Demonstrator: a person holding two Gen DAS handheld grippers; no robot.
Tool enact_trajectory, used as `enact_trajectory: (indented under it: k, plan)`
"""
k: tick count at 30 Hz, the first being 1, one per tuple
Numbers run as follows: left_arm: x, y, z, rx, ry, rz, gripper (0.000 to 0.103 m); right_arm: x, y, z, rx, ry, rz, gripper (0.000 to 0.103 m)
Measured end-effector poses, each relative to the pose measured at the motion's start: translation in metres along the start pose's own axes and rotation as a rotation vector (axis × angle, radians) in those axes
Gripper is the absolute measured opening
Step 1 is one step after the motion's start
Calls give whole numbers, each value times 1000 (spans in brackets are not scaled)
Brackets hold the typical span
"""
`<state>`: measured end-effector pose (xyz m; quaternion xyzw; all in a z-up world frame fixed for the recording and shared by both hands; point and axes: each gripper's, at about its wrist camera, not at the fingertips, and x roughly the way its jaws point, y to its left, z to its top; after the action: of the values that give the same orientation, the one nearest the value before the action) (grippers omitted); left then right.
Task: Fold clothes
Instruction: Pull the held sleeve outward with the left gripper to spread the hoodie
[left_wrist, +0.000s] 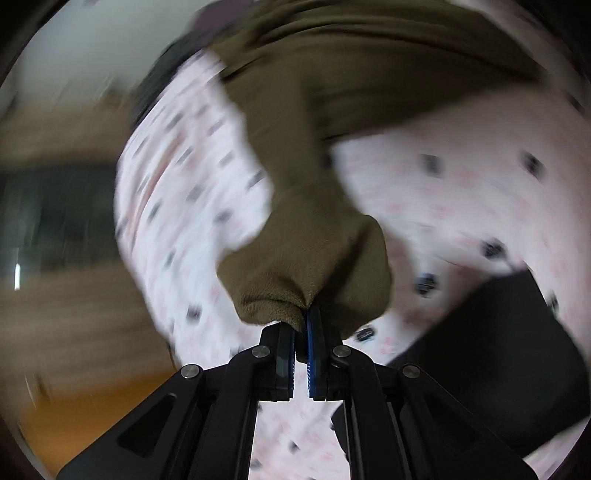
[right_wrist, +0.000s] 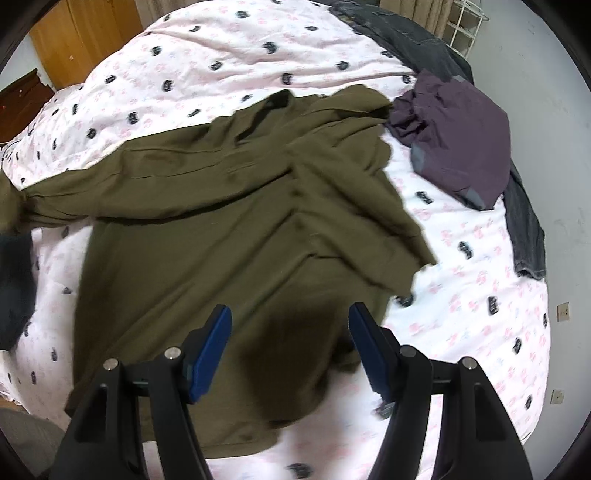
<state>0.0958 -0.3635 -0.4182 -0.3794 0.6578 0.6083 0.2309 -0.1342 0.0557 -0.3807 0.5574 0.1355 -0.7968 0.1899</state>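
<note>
An olive green shirt (right_wrist: 229, 229) lies spread and rumpled across the bed, one sleeve stretched out to the left edge of the right wrist view. My left gripper (left_wrist: 303, 325) is shut on a bunched end of that olive green shirt (left_wrist: 306, 258), and the cloth runs up and away from the pads to the rest of the garment. The left wrist view is smeared by motion. My right gripper (right_wrist: 290, 339) hangs open just above the shirt's lower part, blue pads (right_wrist: 212, 347) wide apart with nothing between them.
The bed carries a white quilt (right_wrist: 207, 48) with pink and dark prints. A crumpled purple garment (right_wrist: 458, 136) and dark denim jeans (right_wrist: 524, 221) lie at the right. A dark cloth (right_wrist: 14, 280) sits at the left edge. A wooden wardrobe (right_wrist: 88, 33) stands behind.
</note>
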Motion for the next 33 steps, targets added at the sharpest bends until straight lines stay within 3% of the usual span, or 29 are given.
enact_trajectory:
  k: [4, 9, 15, 21, 23, 26, 30, 33]
  plan:
    - [5, -46, -12, 287, -17, -45, 4, -8, 29, -9, 21, -3, 16, 67]
    - [28, -68, -50, 556, 71, -43, 4, -13, 54, -23, 52, 0, 35, 67]
    - [71, -63, -73, 660, 164, 12, 6, -18, 64, -37, 77, -3, 43, 67]
    - [85, -59, -80, 677, 180, 19, 42, -24, 65, -42, 83, -6, 43, 67]
    - [83, -52, -83, 640, 199, 31, 55, -26, 66, -42, 78, -7, 43, 67]
    - [76, -26, -85, 479, 274, 45, 57, -26, 65, -43, 77, -5, 54, 67]
    - [55, 26, -82, 67, 374, 51, 59, -25, 66, -44, 76, -3, 75, 67]
    - [31, 59, -67, -345, 358, 4, 60, -25, 68, -45, 72, 0, 89, 67]
